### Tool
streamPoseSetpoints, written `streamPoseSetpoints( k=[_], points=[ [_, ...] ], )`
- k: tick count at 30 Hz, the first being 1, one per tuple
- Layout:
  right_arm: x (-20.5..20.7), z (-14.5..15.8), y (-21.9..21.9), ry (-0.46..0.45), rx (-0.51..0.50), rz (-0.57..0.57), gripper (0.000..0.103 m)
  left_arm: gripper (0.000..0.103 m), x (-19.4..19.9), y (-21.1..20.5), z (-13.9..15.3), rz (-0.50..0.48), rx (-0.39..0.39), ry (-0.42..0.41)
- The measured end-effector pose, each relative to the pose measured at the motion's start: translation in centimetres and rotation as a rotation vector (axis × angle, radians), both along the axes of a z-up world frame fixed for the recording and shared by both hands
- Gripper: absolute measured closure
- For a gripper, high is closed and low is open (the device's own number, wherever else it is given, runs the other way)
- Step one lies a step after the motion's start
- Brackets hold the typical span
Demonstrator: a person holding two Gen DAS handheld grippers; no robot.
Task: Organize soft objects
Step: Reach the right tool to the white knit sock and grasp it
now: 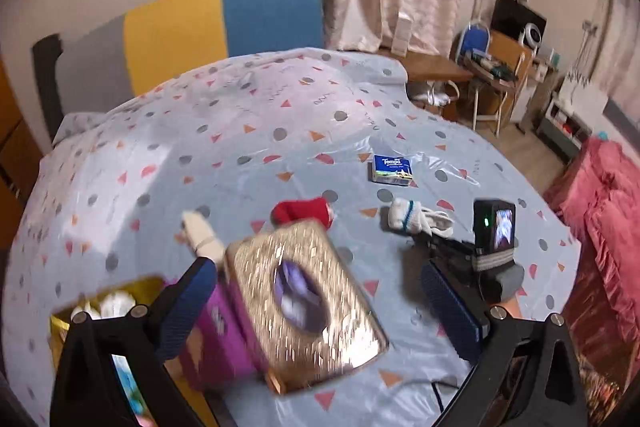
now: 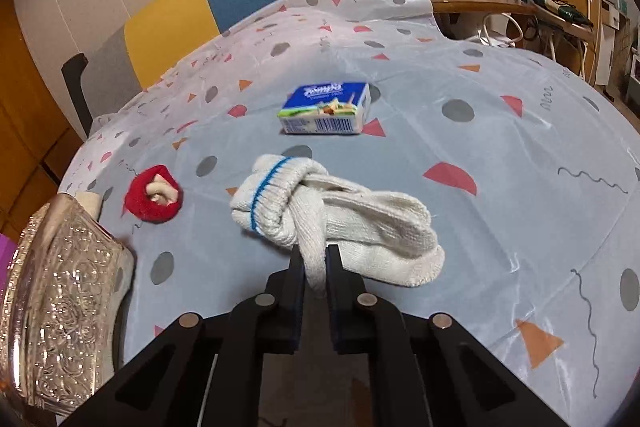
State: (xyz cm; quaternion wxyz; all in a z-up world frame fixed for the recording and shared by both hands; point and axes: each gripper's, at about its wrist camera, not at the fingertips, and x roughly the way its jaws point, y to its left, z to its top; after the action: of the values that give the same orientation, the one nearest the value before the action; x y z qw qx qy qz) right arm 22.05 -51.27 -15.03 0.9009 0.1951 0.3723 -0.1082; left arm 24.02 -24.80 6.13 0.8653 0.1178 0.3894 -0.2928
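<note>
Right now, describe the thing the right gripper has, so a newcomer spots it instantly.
On the patterned tablecloth, nearer the camera than the blue tissue pack and right of the red sock ball, lies a knotted white sock bundle. The right hand-held gripper pinches one loop. A blue cuff stripe sets it apart.

Warm, fairly dim indoor light falls evenly, glare streaks the glossy grey plastic tablecloth with coloured shapes (image 2: 500,147), motion blur smears the glittering gold tissue box (image 1: 308,303) in the left view, and fisheye bending darkens every corner.
</note>
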Motion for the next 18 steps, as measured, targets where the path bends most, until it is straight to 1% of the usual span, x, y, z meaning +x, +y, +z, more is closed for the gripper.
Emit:
streamPoseSetpoints(
  k=[2, 3, 4, 5, 6, 7, 8, 10, 11, 12, 14, 16, 18],
  points=[
    [0.1, -0.5, -0.4, 0.007, 0.024, -0.005, 0.094, 0.0, 2.4, -2.6, 0.1, -0.039, 0.048, 0.035],
    [-0.1, -0.5, -0.6, -0.006, 0.039, -0.007, 0.095, 0.0, 4.1, -3.8, -0.2, -0.038, 0.061, 0.073],
    [-0.2, -0.6, -0.7, -0.011, 0.045, -0.014, 0.098, 0.0, 6.0, -4.9, -0.8, -0.033, 0.067, 0.134],
    [-0.3, -0.7, -0.9, -0.017, 0.057, -0.018, 0.098, 0.0, 7.4, -5.8, -1.4, -0.032, 0.074, 0.189],
    [-0.4, -0.8, -1.1, -0.024, 0.072, -0.018, 0.098, 0.0, 9.4, -6.5, -2.3, -0.006, 0.078, 0.254],
    [-0.5, -0.9, -1.2, -0.031, 0.081, -0.019, 0.098, 0.0, 10.6, -6.8, -2.9, 0.019, 0.083, 0.29],
    [-0.6, -1.0, -1.4, -0.039, 0.096, -0.022, 0.098, 0.0, 12.5, -7.4, -4.2, 0.058, 0.104, 0.348],
    [-0.7, -1.1, -1.6, -0.047, 0.113, -0.022, 0.098, 0.0, 14.5, -7.8, -5.8, 0.109, 0.121, 0.405],
    [-0.8, -1.1, -1.7, -0.052, 0.121, -0.022, 0.098, 0.0, 15.7, -8.3, -7.1, 0.13, 0.146, 0.441],
    [-0.8, -1.2, -1.8, -0.054, 0.126, -0.022, 0.098, 0.0, 16.4, -8.6, -8.0, 0.15, 0.176, 0.454],
    [-0.8, -1.2, -1.9, -0.06, 0.137, -0.022, 0.098, 0.0, 17.4, -9.1, -9.2, 0.178, 0.205, 0.47],
    [-0.8, -1.3, -1.9, -0.062, 0.14, -0.022, 0.098, 0.0, 18.4, -10.2, -10.7, 0.179, 0.241, 0.496],
    [-0.8, -1.4, -2.0, -0.066, 0.148, -0.022, 0.098, 0.0, 19.2, -11.3, -11.8, 0.169, 0.273, 0.503]
  ],
)
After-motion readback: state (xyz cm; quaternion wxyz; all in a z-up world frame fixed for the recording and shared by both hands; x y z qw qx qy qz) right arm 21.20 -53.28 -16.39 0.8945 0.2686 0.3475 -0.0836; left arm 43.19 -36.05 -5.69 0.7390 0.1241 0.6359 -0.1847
